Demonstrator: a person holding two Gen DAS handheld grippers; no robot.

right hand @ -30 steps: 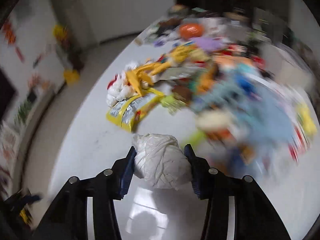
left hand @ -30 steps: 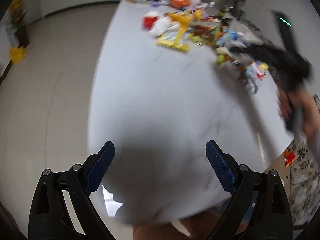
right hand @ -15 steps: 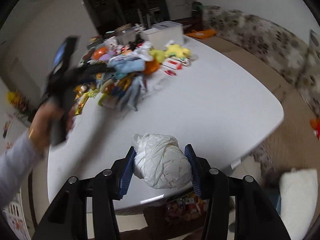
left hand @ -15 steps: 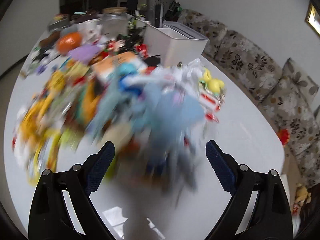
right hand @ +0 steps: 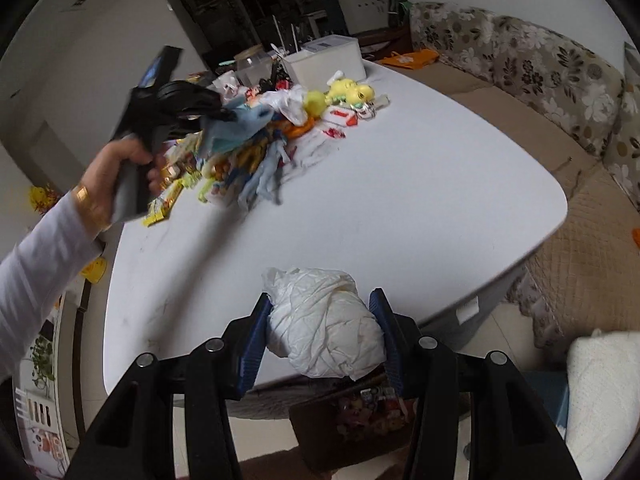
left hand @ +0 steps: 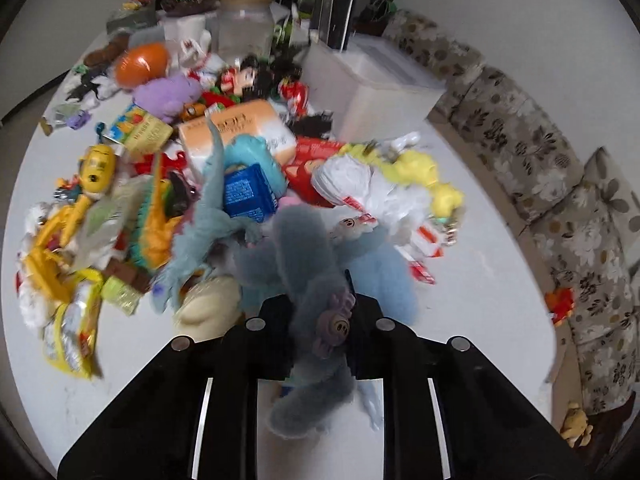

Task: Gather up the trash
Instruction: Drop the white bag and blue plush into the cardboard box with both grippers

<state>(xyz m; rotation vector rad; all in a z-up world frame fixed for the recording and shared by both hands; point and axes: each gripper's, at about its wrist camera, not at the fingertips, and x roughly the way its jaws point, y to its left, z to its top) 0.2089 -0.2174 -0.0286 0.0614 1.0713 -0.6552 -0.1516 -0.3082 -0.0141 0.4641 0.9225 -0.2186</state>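
Note:
My left gripper (left hand: 316, 312) is shut on a grey-blue plush toy (left hand: 308, 264) at the near edge of a heap of toys, wrappers and packets (left hand: 224, 184) on the white table (left hand: 480, 280). In the right wrist view the left gripper (right hand: 216, 114) shows over the heap, with light blue fabric (right hand: 236, 128) at its tip. My right gripper (right hand: 320, 312) is shut on a crumpled white paper ball (right hand: 324, 324), held above the table's near edge (right hand: 360, 240).
A white lidded bin (left hand: 372, 92) and a glass jar (left hand: 244, 28) stand at the table's far side. A floral sofa (right hand: 560, 92) runs along the right. A box of small items (right hand: 360, 420) sits on the floor under the table edge.
My left gripper swung from the bare table to the heap and shut on the plush toy. My right gripper pulled back from the heap to the table's near edge, still holding the paper ball.

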